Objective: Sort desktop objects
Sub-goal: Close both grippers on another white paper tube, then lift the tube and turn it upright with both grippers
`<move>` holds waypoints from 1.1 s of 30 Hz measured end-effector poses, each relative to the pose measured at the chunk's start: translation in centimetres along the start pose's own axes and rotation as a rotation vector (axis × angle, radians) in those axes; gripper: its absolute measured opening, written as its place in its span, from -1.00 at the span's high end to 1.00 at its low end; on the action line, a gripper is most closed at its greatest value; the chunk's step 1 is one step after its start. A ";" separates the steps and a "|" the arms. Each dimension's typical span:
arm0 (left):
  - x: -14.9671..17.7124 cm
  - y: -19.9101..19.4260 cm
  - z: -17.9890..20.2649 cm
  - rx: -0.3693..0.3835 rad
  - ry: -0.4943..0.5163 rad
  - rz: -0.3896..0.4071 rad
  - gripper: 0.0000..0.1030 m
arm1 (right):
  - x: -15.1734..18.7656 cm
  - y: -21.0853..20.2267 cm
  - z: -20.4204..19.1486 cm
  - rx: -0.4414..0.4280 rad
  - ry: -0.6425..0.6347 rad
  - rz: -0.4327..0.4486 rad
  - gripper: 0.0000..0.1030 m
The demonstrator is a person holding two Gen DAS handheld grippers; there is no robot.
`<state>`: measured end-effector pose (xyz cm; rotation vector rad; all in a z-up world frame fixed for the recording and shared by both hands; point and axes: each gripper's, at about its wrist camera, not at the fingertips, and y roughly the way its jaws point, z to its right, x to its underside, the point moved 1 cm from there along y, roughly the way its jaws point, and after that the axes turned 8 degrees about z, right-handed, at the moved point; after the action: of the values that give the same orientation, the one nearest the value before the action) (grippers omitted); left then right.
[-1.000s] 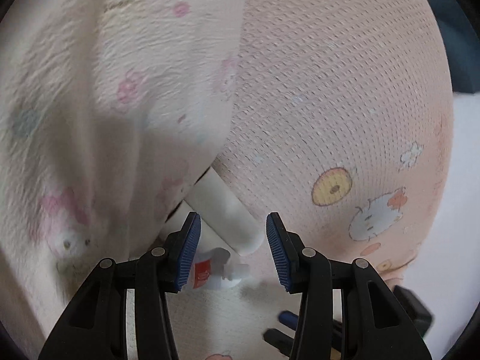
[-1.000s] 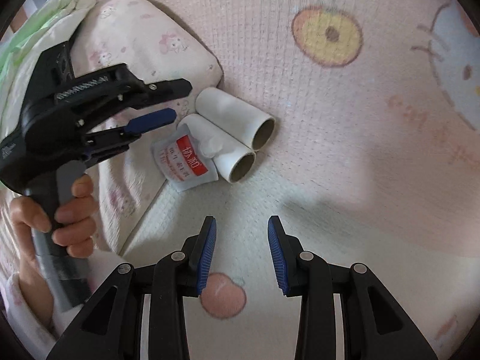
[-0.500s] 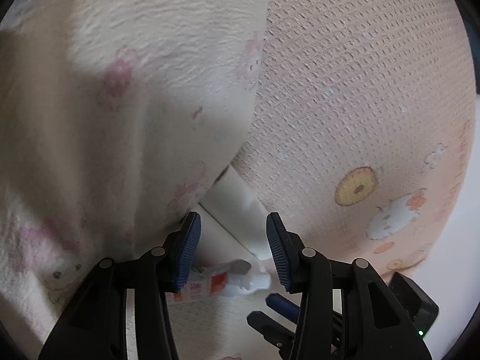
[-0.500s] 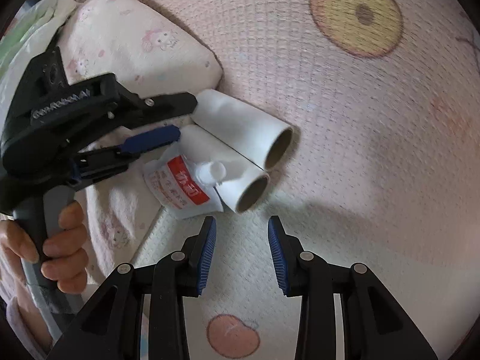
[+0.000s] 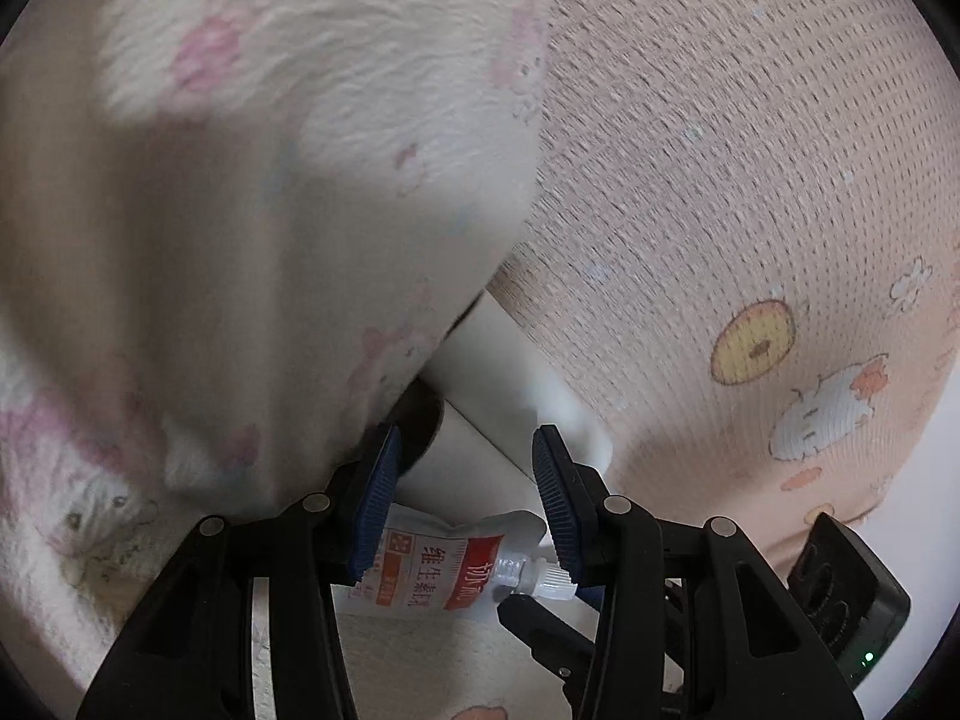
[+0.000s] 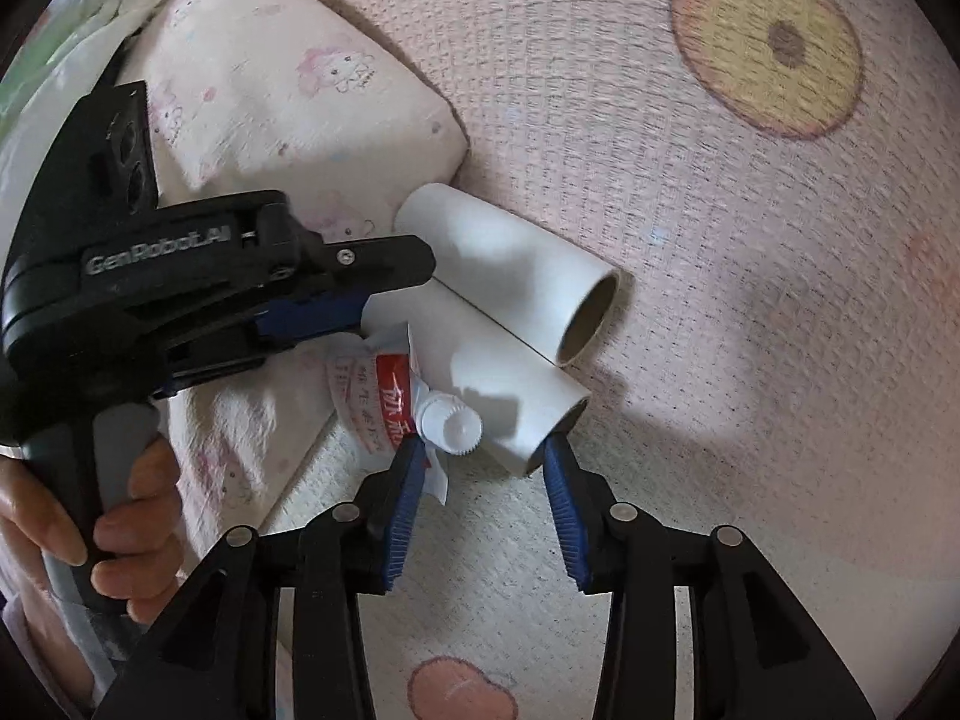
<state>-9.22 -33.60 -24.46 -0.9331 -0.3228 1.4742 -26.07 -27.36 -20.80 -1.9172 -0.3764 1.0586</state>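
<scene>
1. Rolls: two white cardboard-core rolls [image 6: 510, 294] lie side by side, touching, on a pink textured mat [image 6: 720, 240] with cartoon fruit prints. Open brown ends show only in the right wrist view; long axes run from upper left to lower right there.
2. Pouch [image 6: 384, 396]: small white spouted sachet with a red band, lying against the nearer roll, ribbed white cap [image 6: 456, 429] pointing lower right. Left wrist view [image 5: 438, 570] shows its printed face more squarely: red Chinese characters, not legible to me.
3. Left claw [image 6: 360, 294]: "GenRobot.AI" readable on its body, held by a hand [image 6: 120, 540]. Own view [image 5: 468, 498]: spread, straddling the pouch and the nearer roll's end, pads not visibly pressing.
4. Right claw [image 6: 480, 498]: jaws opening, cap and roll end between the tips, nothing pinched.
5. Cushion [image 6: 288, 102]: fuzzy cream, pink cartoon print, abutting the rolls' far ends.
</scene>
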 end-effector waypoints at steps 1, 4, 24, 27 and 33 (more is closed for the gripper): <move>0.2 0.5 0.5 0.004 0.001 -0.021 0.04 | 0.2 0.0 0.2 -0.008 0.007 0.002 0.25; 1.3 1.2 0.1 0.048 0.005 -0.122 0.05 | 1.4 -1.6 1.7 0.009 0.013 0.013 0.21; 15.3 1.1 10.8 0.196 0.447 -0.423 0.06 | 12.8 -11.9 5.7 0.196 0.232 0.005 0.09; 17.1 0.2 10.4 0.246 0.423 -0.473 0.06 | 15.1 -12.0 4.9 0.225 0.233 -0.026 0.09; 21.9 -0.6 10.7 0.237 0.524 -0.571 0.06 | 20.3 -14.5 4.6 0.273 0.276 -0.053 0.09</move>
<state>-13.49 -9.61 -24.87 -0.9015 -0.0167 0.6946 -15.65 -4.23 -20.75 -1.7656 -0.1188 0.7538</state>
